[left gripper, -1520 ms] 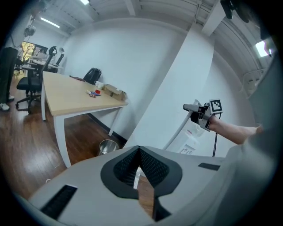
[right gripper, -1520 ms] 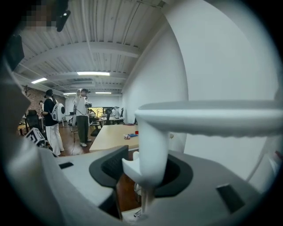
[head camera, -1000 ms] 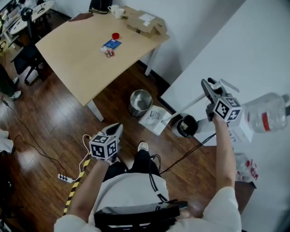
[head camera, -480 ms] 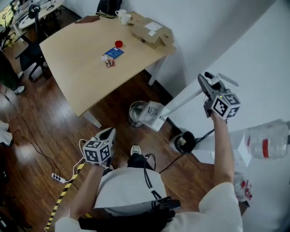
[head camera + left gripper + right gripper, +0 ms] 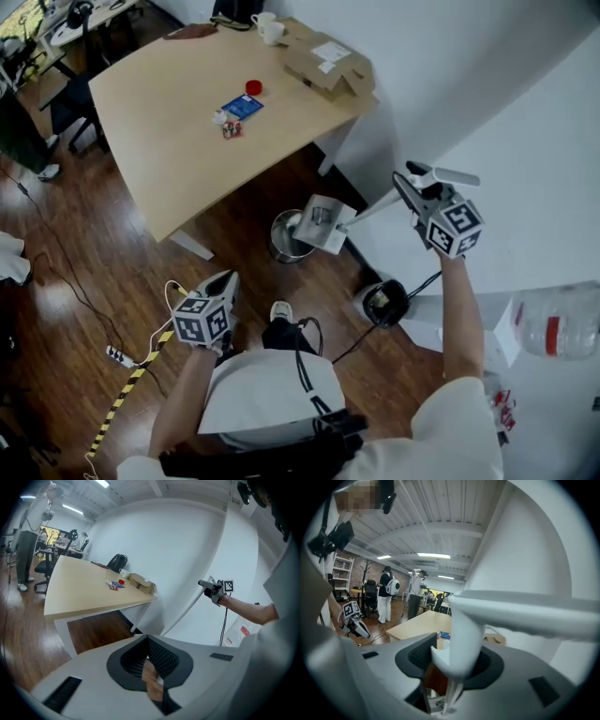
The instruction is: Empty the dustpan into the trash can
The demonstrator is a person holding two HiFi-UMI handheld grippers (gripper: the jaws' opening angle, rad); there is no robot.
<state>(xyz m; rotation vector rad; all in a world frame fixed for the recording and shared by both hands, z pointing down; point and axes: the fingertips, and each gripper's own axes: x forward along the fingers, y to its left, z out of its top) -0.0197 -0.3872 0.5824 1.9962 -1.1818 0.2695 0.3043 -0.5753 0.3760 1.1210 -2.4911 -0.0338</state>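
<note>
Clamping the dustpan handle (image 5: 373,209), right tool (image 5: 407,184) holds the pan (image 5: 323,221) over the trash can (image 5: 278,246).

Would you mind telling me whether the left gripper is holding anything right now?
No, in the left gripper view the left gripper has its jaws together with nothing clamped between them.

wooden table (image 5: 169,141) bears cardboard box (image 5: 330,64), red cap (image 5: 253,87), white cups (image 5: 267,28); power strip (image 5: 116,355) on floor (image 5: 84,253).
</note>
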